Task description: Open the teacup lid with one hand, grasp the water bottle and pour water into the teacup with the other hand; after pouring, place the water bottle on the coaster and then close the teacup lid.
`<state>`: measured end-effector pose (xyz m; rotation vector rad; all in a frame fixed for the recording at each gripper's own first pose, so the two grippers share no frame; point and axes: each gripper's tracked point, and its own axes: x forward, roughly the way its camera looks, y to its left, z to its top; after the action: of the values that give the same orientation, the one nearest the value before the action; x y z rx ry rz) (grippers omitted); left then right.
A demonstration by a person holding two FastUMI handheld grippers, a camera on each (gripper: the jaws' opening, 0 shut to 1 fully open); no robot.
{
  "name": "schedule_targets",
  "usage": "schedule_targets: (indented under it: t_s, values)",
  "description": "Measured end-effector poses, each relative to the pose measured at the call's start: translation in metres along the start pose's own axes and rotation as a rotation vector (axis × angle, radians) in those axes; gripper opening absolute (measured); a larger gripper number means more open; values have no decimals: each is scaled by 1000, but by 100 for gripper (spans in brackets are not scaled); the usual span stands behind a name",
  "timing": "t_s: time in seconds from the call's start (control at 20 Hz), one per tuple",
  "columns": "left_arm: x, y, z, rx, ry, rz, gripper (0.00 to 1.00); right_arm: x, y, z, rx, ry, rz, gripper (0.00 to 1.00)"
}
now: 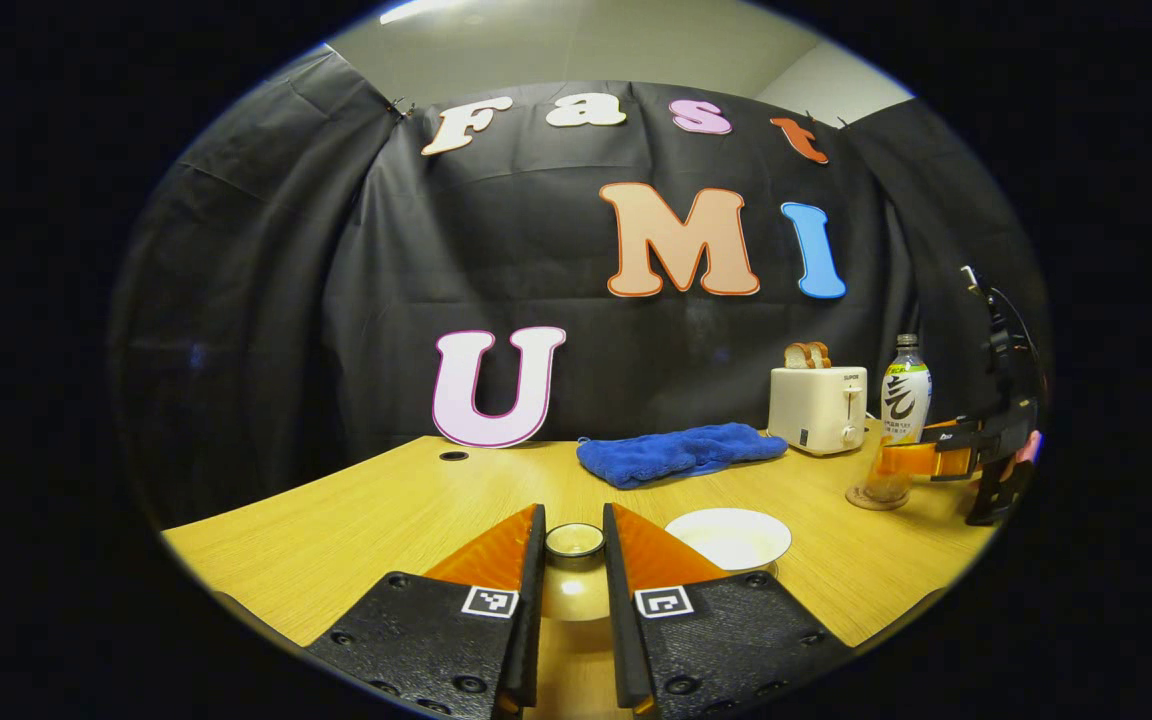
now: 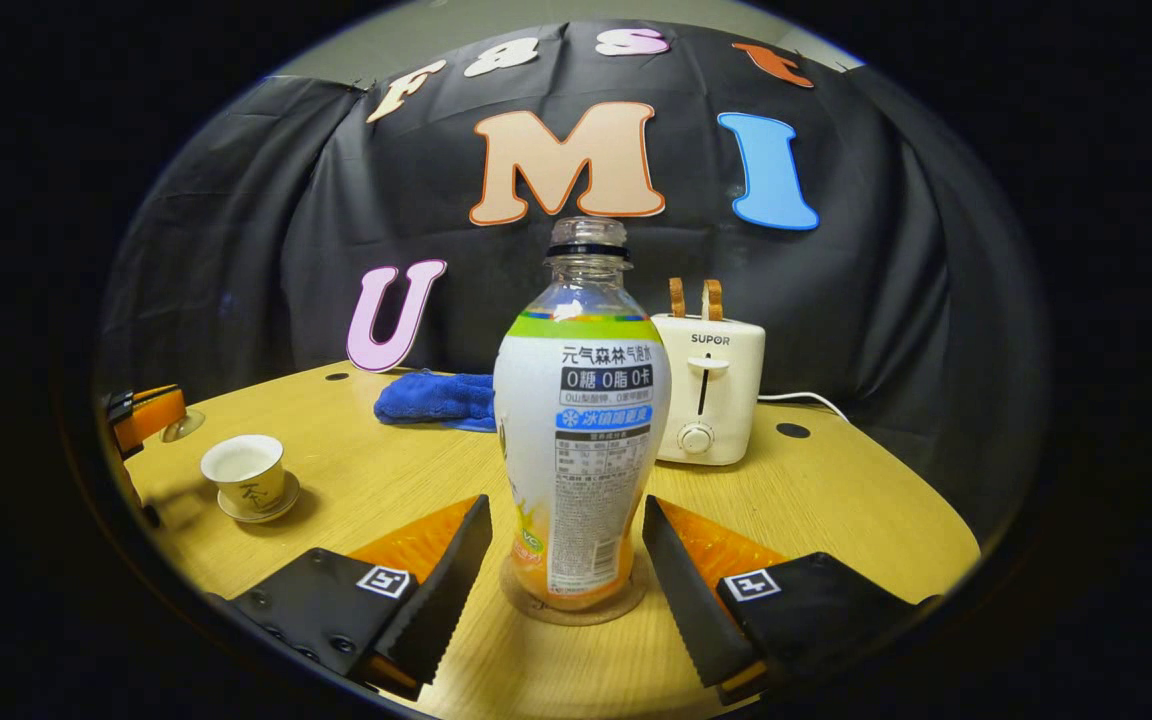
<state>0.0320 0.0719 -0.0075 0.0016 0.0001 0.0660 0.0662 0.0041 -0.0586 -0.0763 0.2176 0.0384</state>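
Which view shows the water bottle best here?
The right gripper view: the water bottle stands upright on its coaster, close and central between the open right gripper. The left gripper view shows the bottle small at the far right edge, its lower part hidden behind the other gripper.

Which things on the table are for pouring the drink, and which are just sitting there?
For the job:
- teacup
- teacup lid, held off the cup
- water bottle
- coaster under the bottle

Just lying about:
- toaster
- bread slices in the toaster
- blue towel
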Motion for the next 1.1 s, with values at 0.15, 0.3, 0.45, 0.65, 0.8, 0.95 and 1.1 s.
schedule_targets:
  t_s: [0.15,0.3,0.45,0.65,0.8,0.95,1.1]
  values:
    - [0,0,0,0,0,0,28,-5,-1,1,12,-9,-1,100]
    - [0,0,0,-1,0,0,28,-13,-3,2,38,-20,-3,97]
    - [0,0,1,-1,0,0,28,-27,-3,7,46,-62,-8,96]
    - [0,0,0,0,1,-1,28,-45,2,9,50,-101,-2,100]
    - [0,-1,0,-2,1,-5,28,-60,0,14,56,-136,-14,96]
    - [0,-2,0,-3,0,-13,28,-74,-4,24,63,-216,-44,96]
    - [1,-5,0,-4,1,-25,28,-77,-5,23,65,-229,-53,92]
